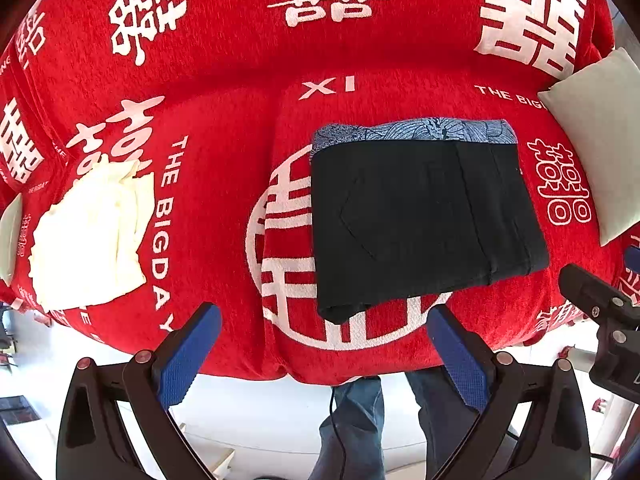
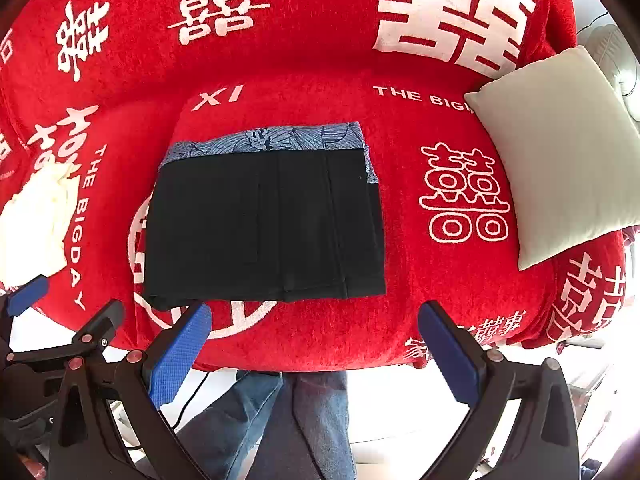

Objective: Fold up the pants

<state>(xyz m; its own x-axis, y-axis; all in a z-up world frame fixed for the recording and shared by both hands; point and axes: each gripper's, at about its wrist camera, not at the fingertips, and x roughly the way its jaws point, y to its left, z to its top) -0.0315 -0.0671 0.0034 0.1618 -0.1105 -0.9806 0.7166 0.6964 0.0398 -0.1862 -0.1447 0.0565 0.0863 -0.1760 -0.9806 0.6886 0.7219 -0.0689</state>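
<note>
The black pants [image 1: 420,216] lie folded into a flat rectangle on the red sofa seat [image 1: 224,208], with a blue patterned lining strip along the far edge. They also show in the right wrist view [image 2: 264,224]. My left gripper [image 1: 324,320] is open and empty, held back from the pants' near edge, above the seat's front. My right gripper [image 2: 316,320] is open and empty, just short of the pants' near edge. The right gripper's body shows at the right edge of the left wrist view [image 1: 600,312].
A cream folded cloth [image 1: 92,236] lies on the seat to the left, also in the right view [image 2: 36,228]. A pale cushion [image 2: 560,152] leans at the right armrest. The sofa back [image 2: 304,28] rises behind. The person's jeans-clad legs [image 2: 312,420] stand before the sofa.
</note>
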